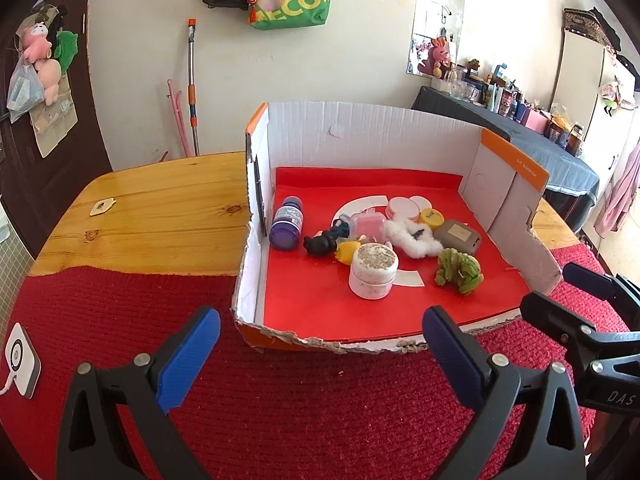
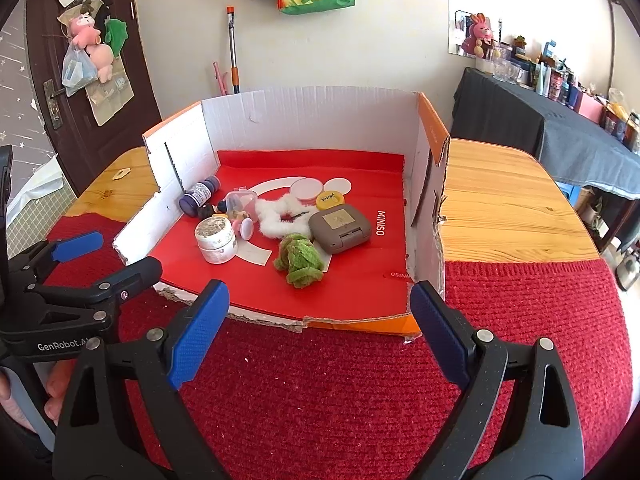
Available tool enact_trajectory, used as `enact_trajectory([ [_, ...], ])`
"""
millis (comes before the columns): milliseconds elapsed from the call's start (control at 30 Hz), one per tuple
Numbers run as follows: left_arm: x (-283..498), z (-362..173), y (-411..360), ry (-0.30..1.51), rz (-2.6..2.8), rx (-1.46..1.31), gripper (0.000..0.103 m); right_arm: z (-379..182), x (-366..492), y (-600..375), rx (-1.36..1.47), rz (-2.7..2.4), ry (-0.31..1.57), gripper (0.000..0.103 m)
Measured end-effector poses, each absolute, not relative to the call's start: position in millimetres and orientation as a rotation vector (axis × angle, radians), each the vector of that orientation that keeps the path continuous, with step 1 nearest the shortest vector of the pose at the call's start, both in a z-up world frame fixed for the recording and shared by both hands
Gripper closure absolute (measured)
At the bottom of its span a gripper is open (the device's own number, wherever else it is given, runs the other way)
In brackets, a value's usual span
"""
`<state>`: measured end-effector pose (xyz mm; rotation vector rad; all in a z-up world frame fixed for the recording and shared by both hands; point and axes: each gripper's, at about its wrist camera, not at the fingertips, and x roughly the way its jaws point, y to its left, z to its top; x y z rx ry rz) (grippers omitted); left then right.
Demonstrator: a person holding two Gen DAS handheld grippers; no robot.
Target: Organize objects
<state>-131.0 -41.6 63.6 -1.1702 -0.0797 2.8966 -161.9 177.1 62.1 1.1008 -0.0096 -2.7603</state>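
Box [image 1: 360, 140] ahead; left claw [image 1: 320, 344], right claw [image 2: 320, 320] both wide, empty, angled down.

White-walled cardboard box [image 1: 360, 136] with orange edges and a red floor; purple bottle [image 1: 286, 226], fuzzy green toy [image 2: 300, 260], grey case [image 2: 340, 228], dark red knit cloth [image 2: 320, 392].

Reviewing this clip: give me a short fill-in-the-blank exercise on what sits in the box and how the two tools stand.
1. The floor of the cardboard box is lined in the colour ____.
2. The purple bottle lies on its ____ near the box's wall.
3. The fuzzy green item lies right beside the grey ____.
4. The left tool and right tool both hover with jaws ____ and nothing between them.

Missing words: red; side; case; open
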Motion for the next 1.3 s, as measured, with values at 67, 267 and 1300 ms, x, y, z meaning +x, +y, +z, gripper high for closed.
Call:
enact_trajectory([
  [67,-127,64,-43,-0.096,2.894,-1.167,0.000,63,-158,178,1.098,-2.763,-0.009,0.010],
  [267,-112,62,-40,-0.083,2.905,-1.167,0.000,62,-145,180,1.097,-2.765,-0.017,0.010],
  [1300,-86,16,-21,-0.018,2.871,-1.322,0.000,16,-116,191,1.199,-2.737,-0.039,0.010],
])
